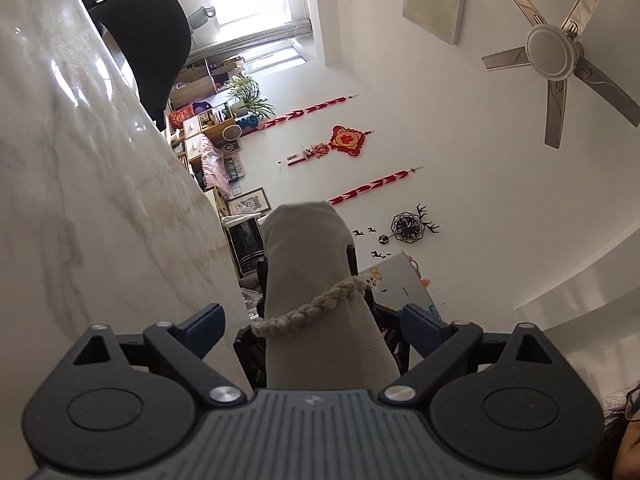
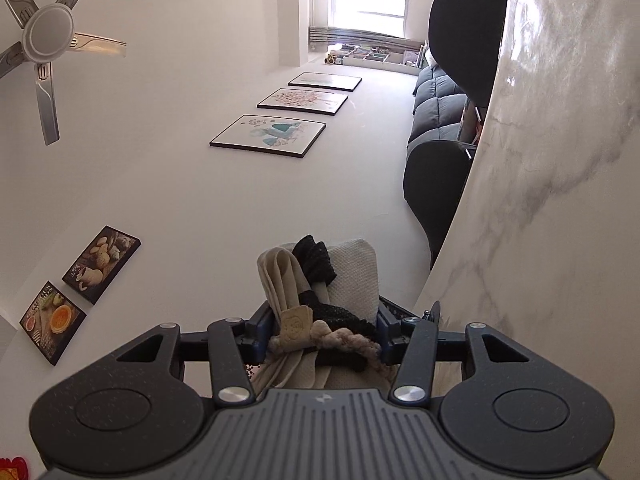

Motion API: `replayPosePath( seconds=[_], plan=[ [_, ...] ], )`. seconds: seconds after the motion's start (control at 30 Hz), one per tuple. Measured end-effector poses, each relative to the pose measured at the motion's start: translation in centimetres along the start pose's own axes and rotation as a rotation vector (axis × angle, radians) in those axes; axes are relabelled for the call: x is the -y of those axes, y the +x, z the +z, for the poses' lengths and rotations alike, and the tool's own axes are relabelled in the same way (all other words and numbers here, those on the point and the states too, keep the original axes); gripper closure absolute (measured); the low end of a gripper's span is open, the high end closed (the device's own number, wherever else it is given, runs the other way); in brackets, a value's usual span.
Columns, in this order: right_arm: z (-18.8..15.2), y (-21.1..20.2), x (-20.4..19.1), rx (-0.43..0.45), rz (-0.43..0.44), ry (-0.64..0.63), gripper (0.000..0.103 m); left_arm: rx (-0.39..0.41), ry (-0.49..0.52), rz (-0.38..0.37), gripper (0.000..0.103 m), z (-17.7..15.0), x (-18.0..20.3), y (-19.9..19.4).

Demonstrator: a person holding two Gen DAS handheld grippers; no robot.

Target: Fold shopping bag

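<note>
I note both units match: left gripper and right gripper have black linkage arms, silver pivot screws, blue finger pads, ribbed grey housing with a small central logo; the right's black plastic is speckled.

The folded bag sat between the right gripper fingers, beside the desk edge. Behind the bag, three pictures hung on the wall, a fan nearby.

Hardly any lettering can be read. The red knot ornament on the wall bears one gold Chinese character, too small to make out. The food pictures carry lettering, too blurred and tilted to read.
</note>
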State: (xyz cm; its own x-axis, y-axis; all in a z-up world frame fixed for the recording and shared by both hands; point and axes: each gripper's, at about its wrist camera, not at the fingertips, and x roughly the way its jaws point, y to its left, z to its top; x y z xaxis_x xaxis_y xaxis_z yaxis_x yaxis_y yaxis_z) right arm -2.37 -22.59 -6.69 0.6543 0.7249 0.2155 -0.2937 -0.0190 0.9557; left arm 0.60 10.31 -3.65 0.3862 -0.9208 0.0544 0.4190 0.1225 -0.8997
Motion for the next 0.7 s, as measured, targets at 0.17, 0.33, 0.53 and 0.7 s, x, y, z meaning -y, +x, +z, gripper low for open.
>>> replayPosePath(
  seconds=[0.17, 0.33, 0.53, 0.7],
  plan=[
    [-0.8, 0.6, 0.5, -0.064, 0.059, 0.060, 0.050, -0.037, 0.004, -0.035, 0.008, -0.9, -0.1, 1.2],
    [-1.4, 1.0, 0.5, -0.085, 0.089, 0.077, 0.049, -0.064, -0.006, -0.048, 0.009, -1.5, -0.5, 0.8],
    [-1.0, 0.5, 1.1, -0.077, 0.102, 0.108, 0.049, -0.071, -0.059, -0.036, 0.025, -1.8, -1.6, 0.9],
    [-1.0, 0.4, 1.7, -0.077, 0.108, 0.124, 0.047, -0.069, -0.016, 0.027, 0.030, -1.7, -1.1, 0.8]
  ],
)
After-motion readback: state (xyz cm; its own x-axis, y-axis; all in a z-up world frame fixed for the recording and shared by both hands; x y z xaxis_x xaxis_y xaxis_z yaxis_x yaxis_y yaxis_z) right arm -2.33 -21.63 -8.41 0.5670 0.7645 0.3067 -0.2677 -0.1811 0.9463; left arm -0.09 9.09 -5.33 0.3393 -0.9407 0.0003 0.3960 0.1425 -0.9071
